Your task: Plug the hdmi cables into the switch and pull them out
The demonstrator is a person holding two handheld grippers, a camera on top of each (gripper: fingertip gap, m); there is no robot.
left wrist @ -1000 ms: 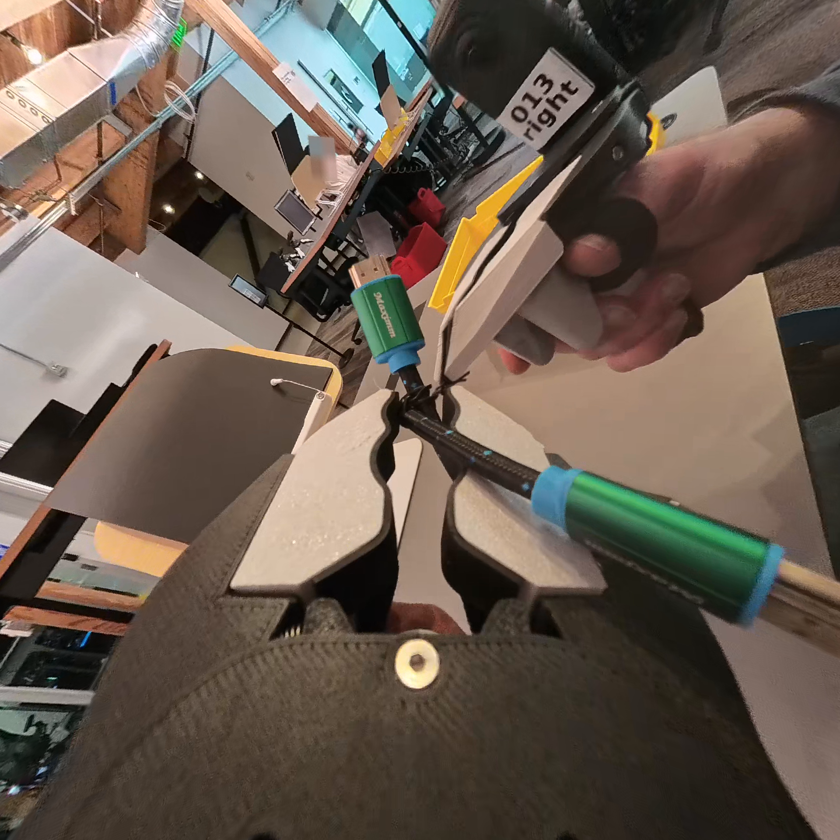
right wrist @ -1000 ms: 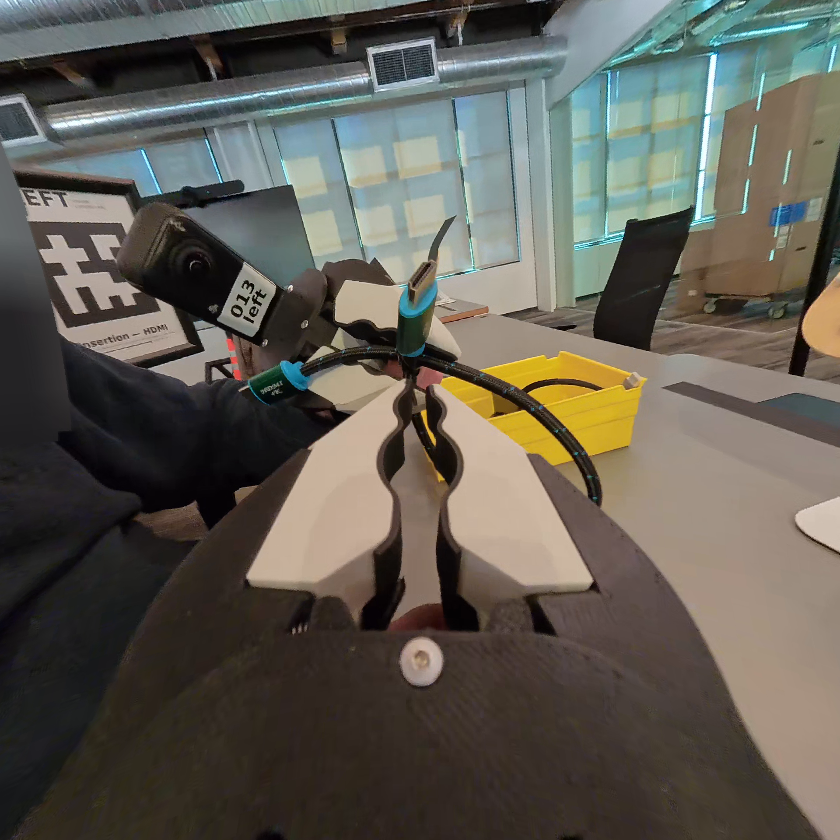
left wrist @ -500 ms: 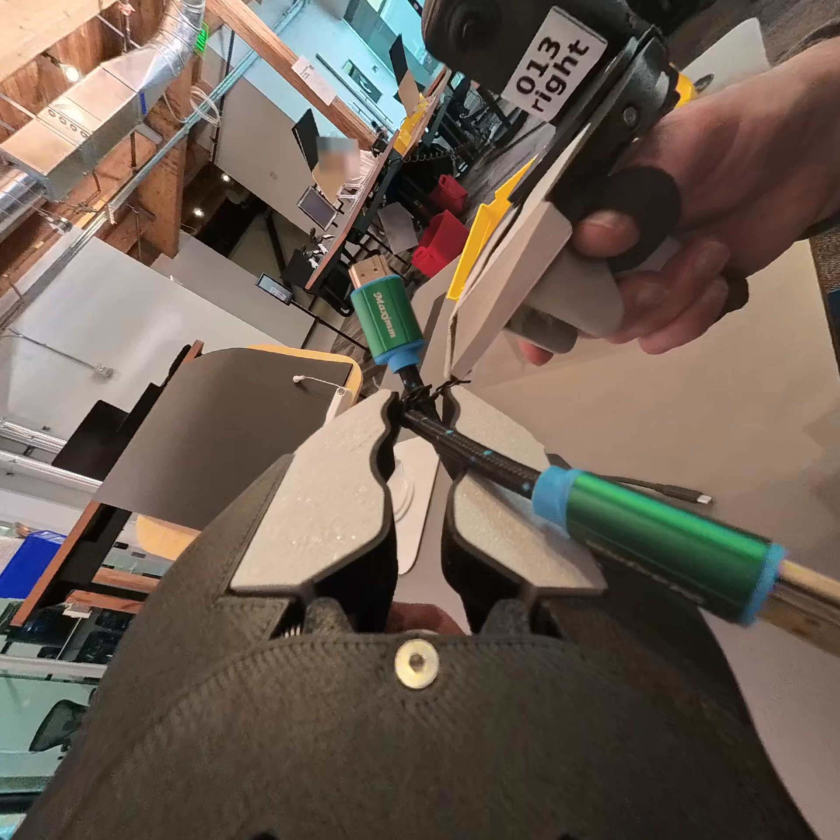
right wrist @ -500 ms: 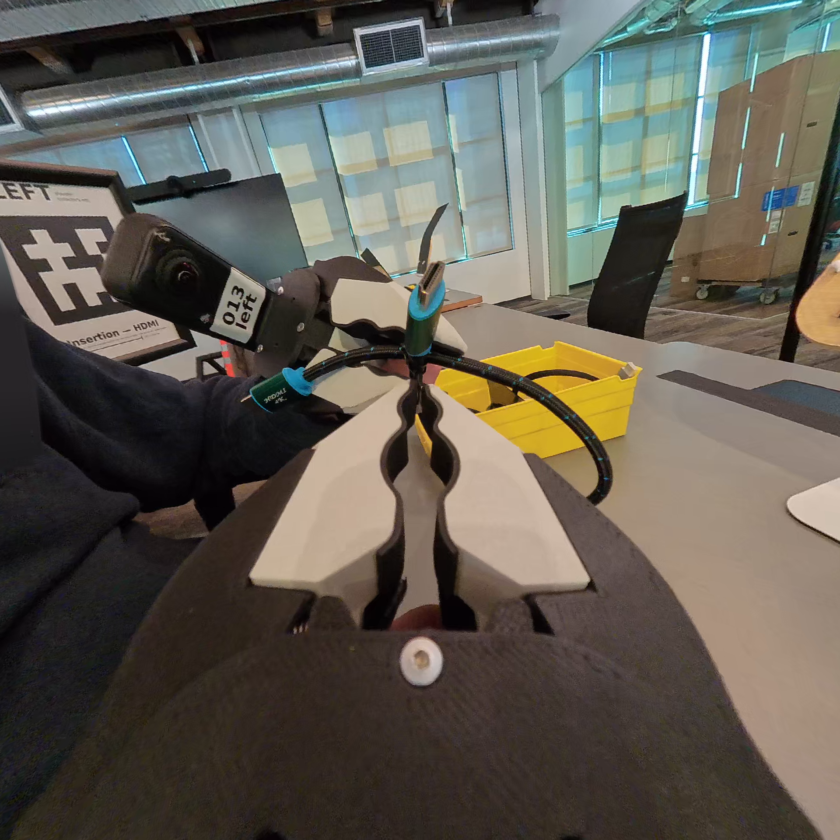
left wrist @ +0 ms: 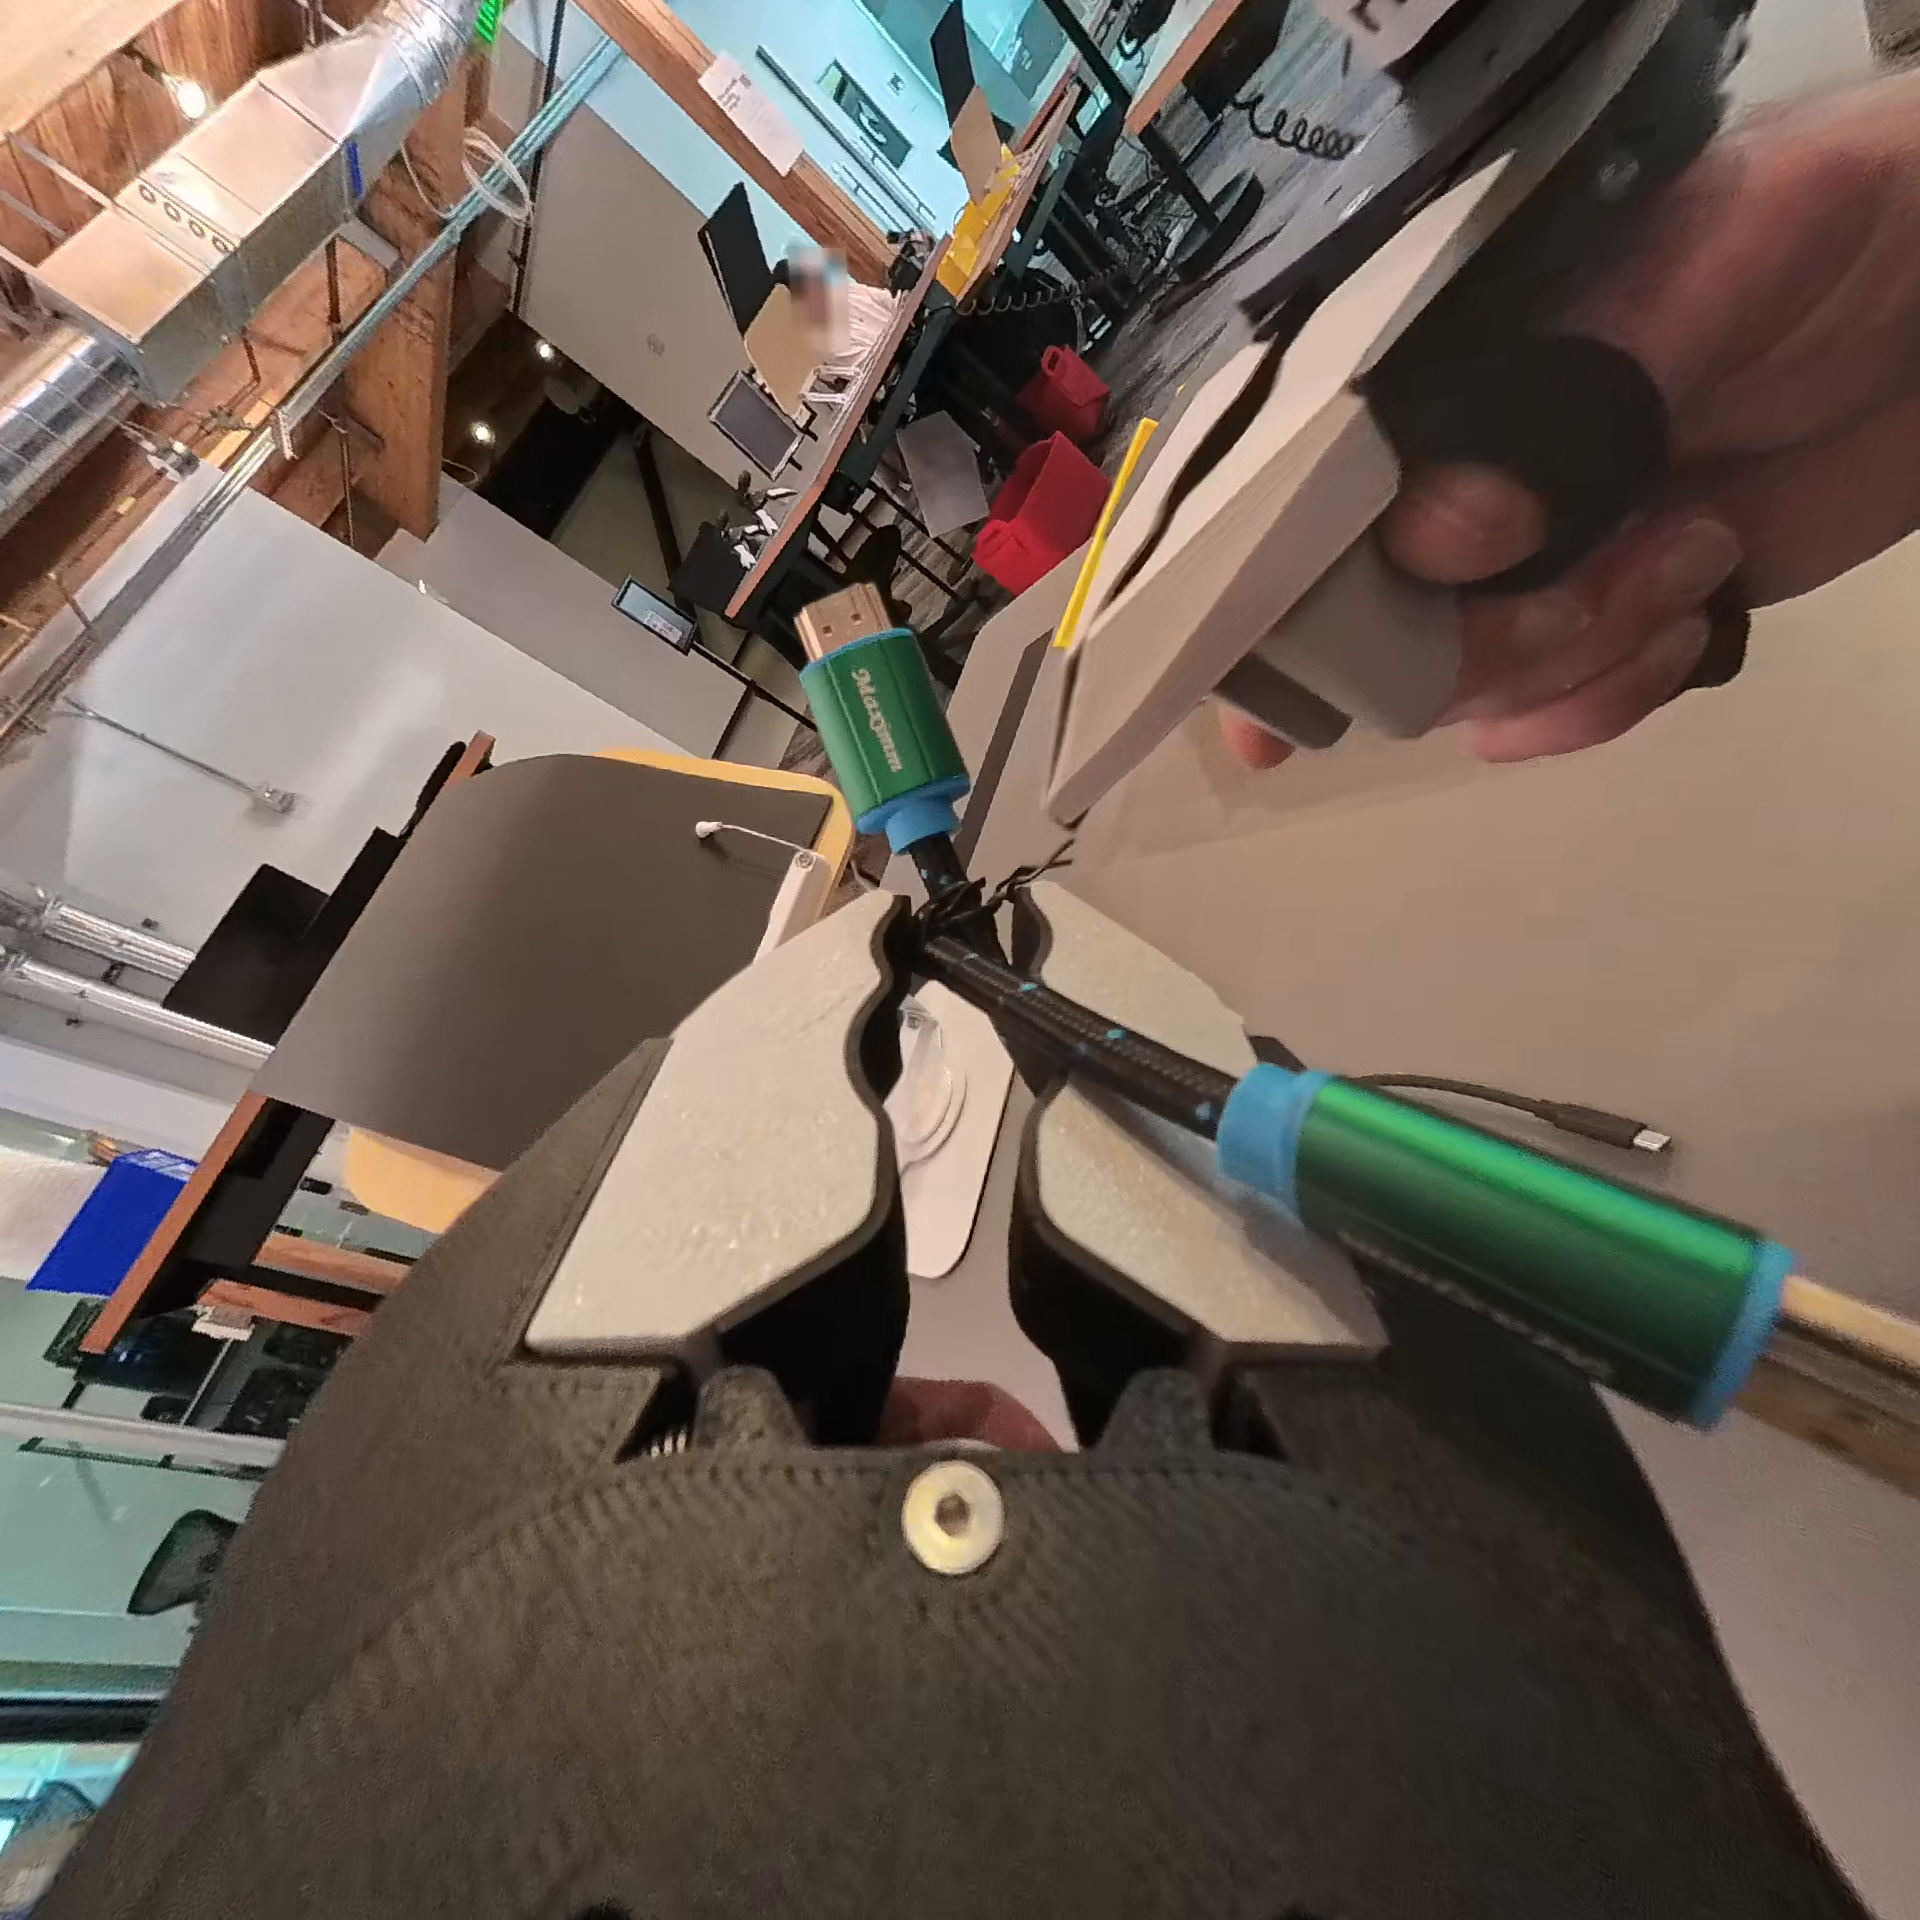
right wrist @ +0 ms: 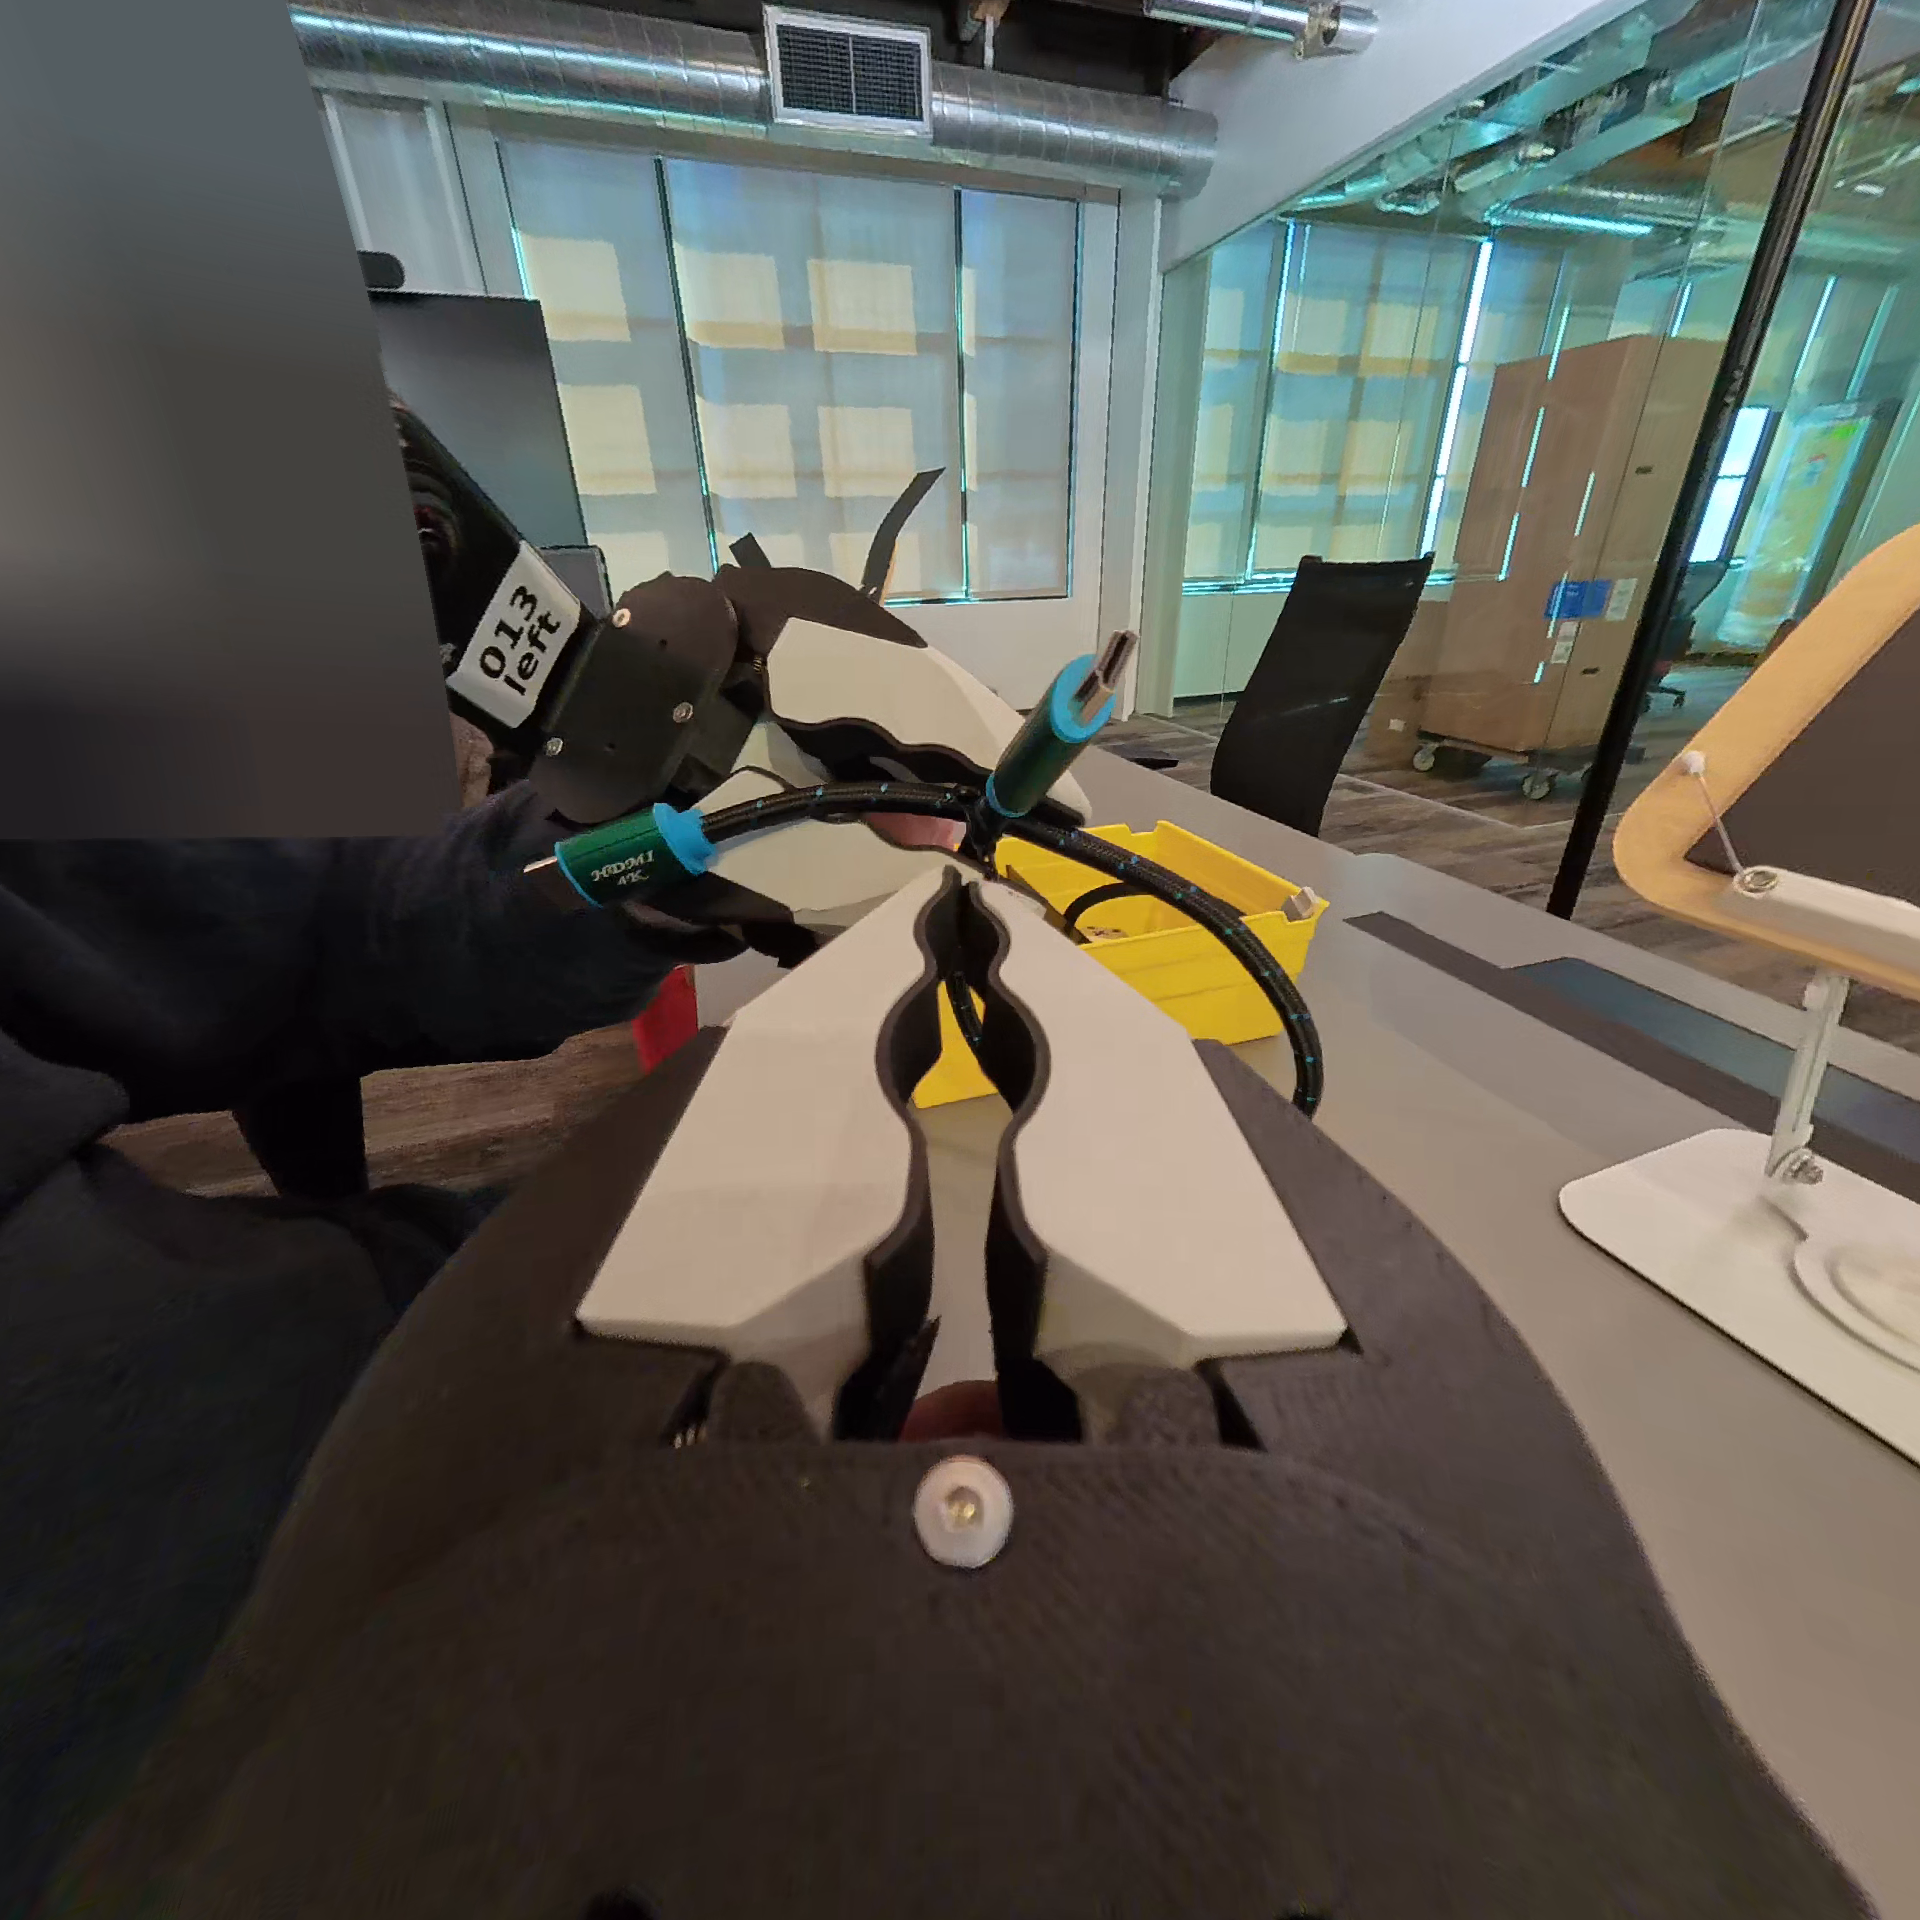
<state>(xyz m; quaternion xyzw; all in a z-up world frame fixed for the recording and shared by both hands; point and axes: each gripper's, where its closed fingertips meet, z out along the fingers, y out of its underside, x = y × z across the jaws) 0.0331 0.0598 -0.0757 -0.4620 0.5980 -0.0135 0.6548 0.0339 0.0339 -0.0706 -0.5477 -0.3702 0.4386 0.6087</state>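
A short black braided HDMI cable point(left wrist: 1049, 1023) has a green plug with blue collars at each end. My left gripper point(left wrist: 956, 920) is shut on the cable at a black tie knot. One plug point(left wrist: 883, 727) points up past the fingertips; the other plug point(left wrist: 1507, 1236) sticks out lower right. My right gripper point(right wrist: 961, 896) is shut, its tips just below the knot; I cannot tell if it pinches the tie. It also shows in the left wrist view point(left wrist: 1070, 790), held by a hand. The left gripper point(right wrist: 1008, 831) holds the cable loop point(right wrist: 1283, 997). No switch is in view.
A yellow bin point(right wrist: 1195, 966) with a cable sits on the grey table point(right wrist: 1507, 1039) behind the grippers. A white stand base point(right wrist: 1714, 1247) carries a black wood-edged panel point(right wrist: 1829, 748) at the right. A thin USB cable point(left wrist: 1600, 1127) lies on the table. My two grippers' fingertips are within a few centimetres of each other.
The right gripper has drawn a little up and away from the knot in the left wrist view. In the right wrist view the upright plug now tilts right, and the left gripper sits closer.
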